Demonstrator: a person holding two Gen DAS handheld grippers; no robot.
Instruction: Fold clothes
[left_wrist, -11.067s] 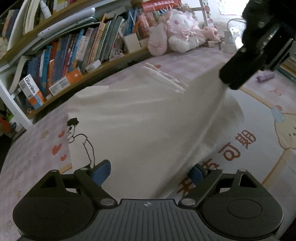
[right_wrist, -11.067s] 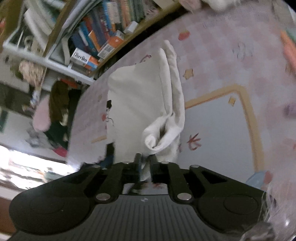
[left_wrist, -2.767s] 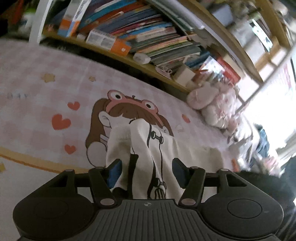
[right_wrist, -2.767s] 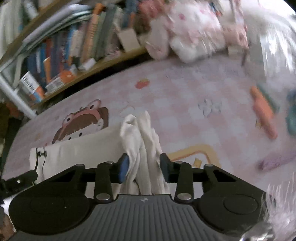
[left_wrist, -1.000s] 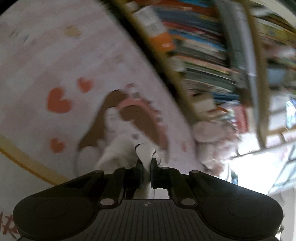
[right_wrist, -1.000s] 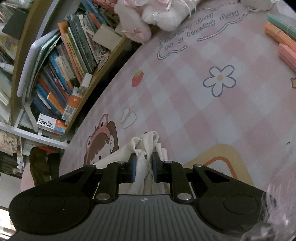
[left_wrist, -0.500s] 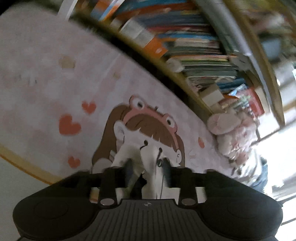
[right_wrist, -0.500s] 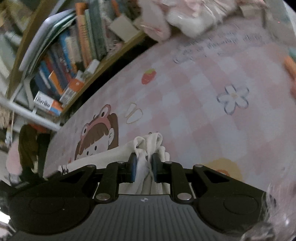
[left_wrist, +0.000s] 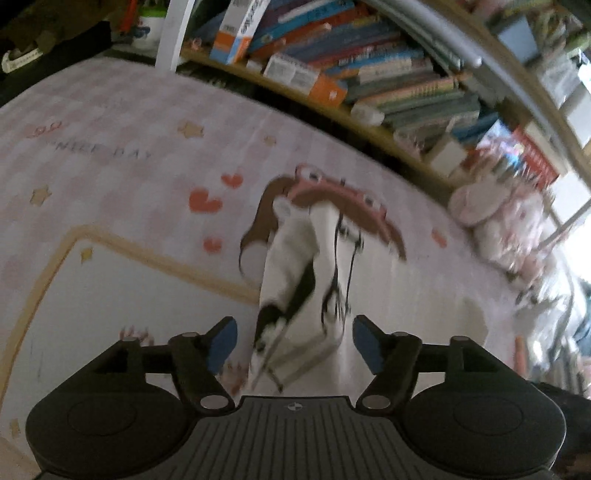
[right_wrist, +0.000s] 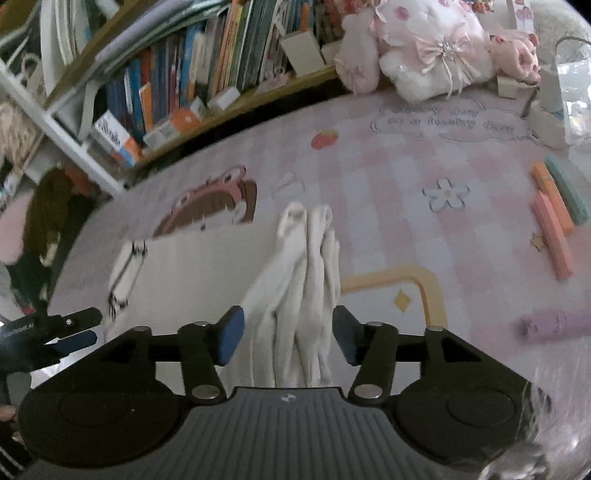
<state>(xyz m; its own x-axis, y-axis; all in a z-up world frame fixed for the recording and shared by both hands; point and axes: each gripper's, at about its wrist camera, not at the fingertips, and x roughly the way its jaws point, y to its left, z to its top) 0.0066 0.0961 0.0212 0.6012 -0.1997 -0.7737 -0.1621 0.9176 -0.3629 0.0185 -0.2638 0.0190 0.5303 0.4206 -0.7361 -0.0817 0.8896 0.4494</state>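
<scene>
A white garment with a black line drawing lies folded on the pink cartoon mat (left_wrist: 110, 155). In the left wrist view its bunched corner (left_wrist: 306, 258) sits between the spread blue pads of my left gripper (left_wrist: 293, 345), which is open and holds nothing. In the right wrist view the other end of the garment (right_wrist: 306, 258) stands in upright folds between the parted fingers of my open right gripper (right_wrist: 288, 334). The flat folded part (right_wrist: 203, 266) stretches left toward the left gripper (right_wrist: 96, 325), seen at the frame's left edge.
A low bookshelf (right_wrist: 177, 85) full of books runs along the mat's far side. Pink and white plush toys (right_wrist: 424, 51) sit at its right end. Orange, pink and green pens (right_wrist: 554, 218), a purple object (right_wrist: 554, 325) and a white plug (right_wrist: 550, 110) lie on the mat's right side.
Both grippers were shut on the garment's bunched ends a second ago. Both now stand open, and the cloth rests loose between their fingers.
</scene>
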